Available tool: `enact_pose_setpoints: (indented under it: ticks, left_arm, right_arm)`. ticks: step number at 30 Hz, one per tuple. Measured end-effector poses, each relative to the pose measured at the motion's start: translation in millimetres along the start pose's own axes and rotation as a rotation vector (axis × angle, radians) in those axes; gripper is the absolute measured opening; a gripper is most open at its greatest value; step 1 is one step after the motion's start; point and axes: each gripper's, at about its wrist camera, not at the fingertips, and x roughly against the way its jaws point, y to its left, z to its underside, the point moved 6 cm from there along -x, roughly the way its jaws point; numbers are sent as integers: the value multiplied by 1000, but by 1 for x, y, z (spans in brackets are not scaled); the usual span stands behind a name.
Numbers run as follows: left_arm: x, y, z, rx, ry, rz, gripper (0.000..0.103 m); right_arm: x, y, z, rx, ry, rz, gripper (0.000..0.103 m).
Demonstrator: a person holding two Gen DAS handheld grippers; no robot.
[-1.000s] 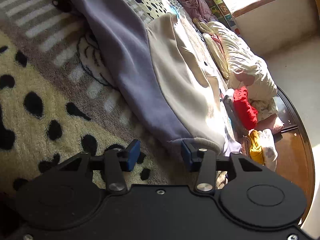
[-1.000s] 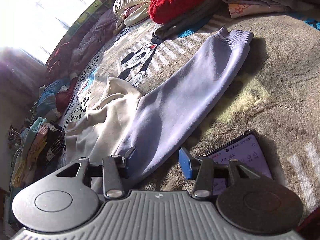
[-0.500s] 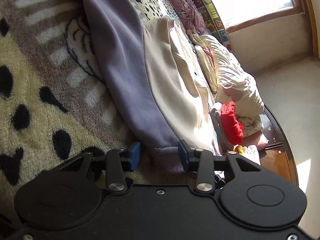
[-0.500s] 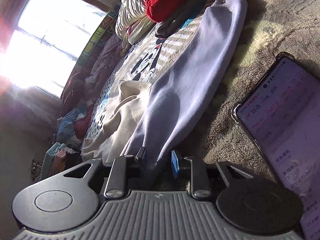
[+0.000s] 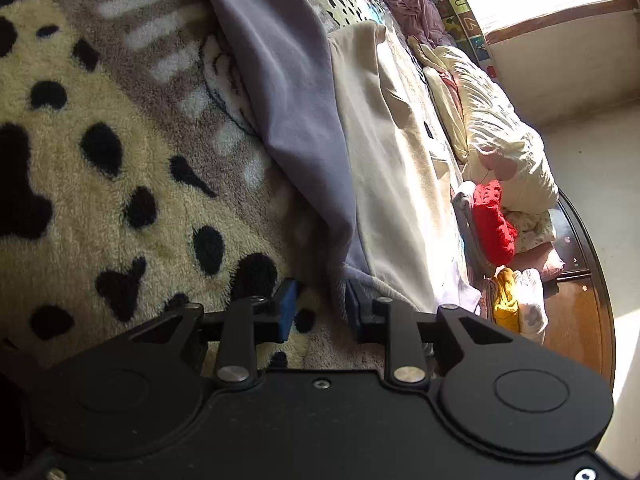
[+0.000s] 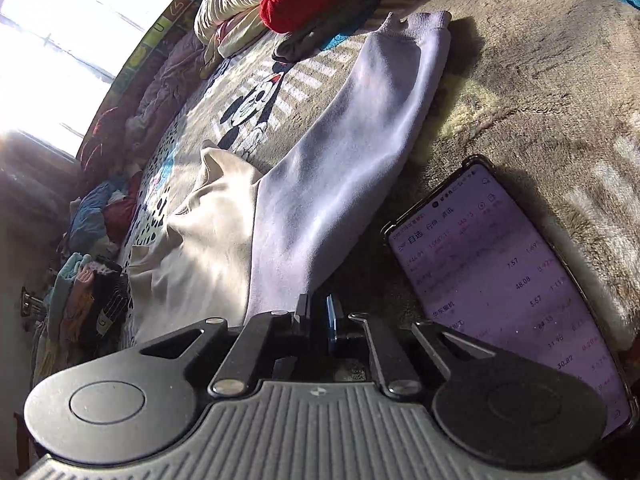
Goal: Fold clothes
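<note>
Sweatshirt [image 6: 340, 184] hem hidden behind right tool [image 6: 319, 316]; grip unclear

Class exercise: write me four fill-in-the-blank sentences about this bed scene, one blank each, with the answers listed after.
1. The sweatshirt has a cream body and ______ sleeves.
2. The phone lies with its screen ______.
3. The knit garment by the yellow one is ______.
4. The blanket shows black ______ on cream.

Answers: lilac; lit; red; spots
</note>
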Motion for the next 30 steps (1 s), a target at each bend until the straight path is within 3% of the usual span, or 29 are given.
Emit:
enact_pose_setpoints:
  ticks: [1, 2, 8, 9, 10, 11, 12, 14, 17, 20, 22, 23, 26, 30]
  left_arm:
    - [0, -1, 1, 2, -3, 7, 31]
    - [-1, -3, 2, 3, -8, 14, 36]
    - [-16, -14, -2, -11, -62, 25, 38]
    - [-19, -16, -2, -19, -66, 19, 24]
    - [-21, -18, -1, -44, -62, -9, 5]
    - [-20, -20, -1, -38, -59, -15, 5]
    - [-14, -20, -1, -5, -66, -2, 5]
    - [-7, -16, 0, 68, -38, 4, 5]
    - [-15, -2, 5, 67, 35, -44, 13]
    - [-2, 7, 1, 96, 38, -41, 13]
    - [13, 8, -8, 72, 0, -63, 15]
    - [18, 11, -14, 79, -24, -66, 21]
    - [33, 20, -40, 96, -123, -82, 33]
    - [42, 34, -88, 124, -272, -132, 42]
  right_arm:
    - [-1, -4, 9, -12, 7, -5, 36]
    - [-3, -5, 19, -12, 15, -19, 40]
    - [-24, 16, 63, -2, 49, -158, 40]
    - [-29, 20, 67, 2, 36, -163, 40]
    - [-32, 22, 69, -2, 22, -175, 37]
    - [-36, 24, 70, 5, 20, -178, 30]
    - [-39, 27, 71, 18, 31, -166, 4]
    - [-32, 31, 71, 15, 38, -150, 5]
    - [-24, 26, 70, 22, 91, -69, 5]
    - [-22, 20, 68, 47, 134, -25, 8]
    - [-3, 29, 66, 188, 95, 55, 23]
    - [6, 34, 66, 249, 64, 83, 27]
    - [25, 53, 71, 430, -50, 113, 28]
    - [19, 86, 87, 613, -109, 27, 28]
